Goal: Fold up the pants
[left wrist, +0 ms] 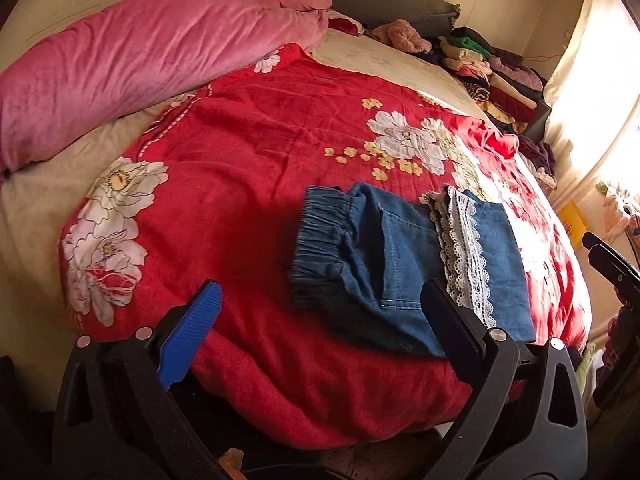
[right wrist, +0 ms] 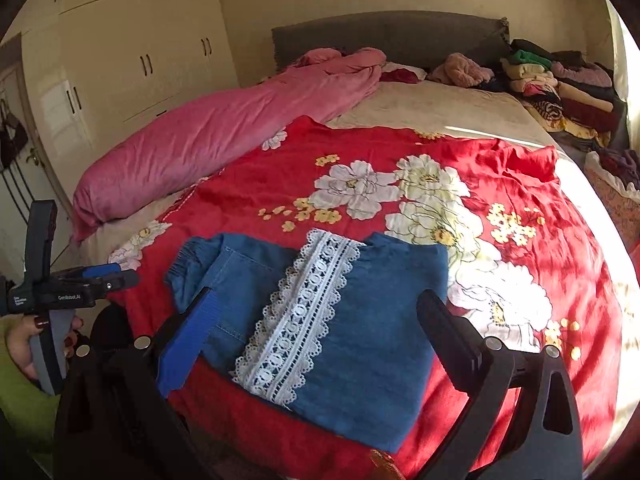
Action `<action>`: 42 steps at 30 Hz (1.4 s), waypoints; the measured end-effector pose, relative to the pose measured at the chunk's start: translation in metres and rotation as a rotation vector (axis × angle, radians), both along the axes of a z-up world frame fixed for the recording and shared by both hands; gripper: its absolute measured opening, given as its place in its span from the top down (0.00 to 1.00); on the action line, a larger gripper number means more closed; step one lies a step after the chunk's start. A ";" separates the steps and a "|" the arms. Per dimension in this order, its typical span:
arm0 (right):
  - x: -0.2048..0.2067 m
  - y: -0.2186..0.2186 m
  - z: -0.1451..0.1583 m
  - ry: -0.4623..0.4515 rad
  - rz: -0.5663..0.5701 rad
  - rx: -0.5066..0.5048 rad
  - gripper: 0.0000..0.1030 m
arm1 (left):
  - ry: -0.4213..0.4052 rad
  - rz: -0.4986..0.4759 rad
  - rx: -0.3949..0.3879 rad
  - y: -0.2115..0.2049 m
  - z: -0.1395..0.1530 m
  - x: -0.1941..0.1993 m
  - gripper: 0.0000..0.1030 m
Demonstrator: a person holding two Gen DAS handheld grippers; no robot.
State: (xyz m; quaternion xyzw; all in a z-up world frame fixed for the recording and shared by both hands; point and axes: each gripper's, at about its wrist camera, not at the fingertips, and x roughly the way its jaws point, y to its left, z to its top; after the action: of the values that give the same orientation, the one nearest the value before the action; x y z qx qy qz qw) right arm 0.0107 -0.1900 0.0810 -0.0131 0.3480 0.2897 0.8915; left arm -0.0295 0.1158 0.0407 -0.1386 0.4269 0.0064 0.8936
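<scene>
Blue denim pants (left wrist: 400, 256) (right wrist: 328, 320) with an elastic waistband and a white lace band lie folded into a compact rectangle on the red floral bedspread (left wrist: 248, 152) (right wrist: 400, 152). My left gripper (left wrist: 320, 304) hovers open above the bedspread, just short of the waistband end, with nothing between its fingers. My right gripper (right wrist: 320, 312) is open over the lace end of the pants, holding nothing. The left gripper (right wrist: 116, 276) also shows at the left edge of the right wrist view, held in a hand (right wrist: 24, 344).
A long pink bolster (left wrist: 132, 60) (right wrist: 216, 132) lies along the bed's left side. Piles of folded clothes (left wrist: 496, 76) (right wrist: 560, 88) fill the far right corner by the grey headboard (right wrist: 392, 36). Cream wardrobes (right wrist: 132, 52) stand at left.
</scene>
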 end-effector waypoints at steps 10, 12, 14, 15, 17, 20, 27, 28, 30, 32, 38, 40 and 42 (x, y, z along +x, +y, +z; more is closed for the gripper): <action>0.037 0.071 -0.001 0.050 0.161 -0.041 0.04 | 0.051 0.020 -0.044 0.017 -0.019 0.005 0.09; 0.048 0.084 -0.002 0.066 0.184 -0.048 0.04 | 0.064 0.013 -0.063 0.015 -0.025 0.008 0.09; 0.059 0.096 -0.004 0.087 0.205 -0.054 0.04 | 0.076 0.008 -0.089 0.014 -0.033 0.011 0.09; 0.063 0.102 -0.005 0.096 0.219 -0.056 0.04 | 0.082 0.007 -0.100 0.013 -0.037 0.012 0.09; 0.072 0.115 -0.010 0.115 0.244 -0.073 0.04 | 0.096 0.004 -0.128 0.011 -0.046 0.015 0.09; 0.084 0.134 -0.017 0.142 0.288 -0.092 0.04 | 0.109 0.004 -0.172 0.008 -0.057 0.020 0.09; 0.102 0.177 -0.042 0.201 0.374 -0.164 0.04 | 0.120 -0.004 -0.238 0.003 -0.072 0.033 0.31; 0.103 0.183 -0.046 0.206 0.386 -0.175 0.04 | 0.117 -0.005 -0.251 0.003 -0.074 0.035 0.39; 0.105 0.195 -0.055 0.224 0.417 -0.198 0.04 | 0.127 -0.007 -0.268 0.000 -0.080 0.038 0.45; 0.106 0.205 -0.062 0.234 0.439 -0.217 0.04 | 0.130 -0.007 -0.270 -0.001 -0.084 0.040 0.47; 0.107 0.233 -0.077 0.257 0.522 -0.235 0.05 | 0.134 -0.007 -0.295 0.004 -0.092 0.045 0.48; 0.109 0.242 -0.084 0.271 0.532 -0.252 0.05 | 0.132 -0.008 -0.293 0.005 -0.092 0.045 0.48; 0.111 0.249 -0.090 0.285 0.541 -0.262 0.06 | 0.132 -0.011 -0.294 0.005 -0.092 0.046 0.48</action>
State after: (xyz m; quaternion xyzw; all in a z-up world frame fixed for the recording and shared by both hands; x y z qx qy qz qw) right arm 0.1214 0.0587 -0.0086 -0.1788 0.4872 0.4676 0.7155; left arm 0.0165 0.1206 -0.0518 -0.2648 0.4817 -0.0519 0.8337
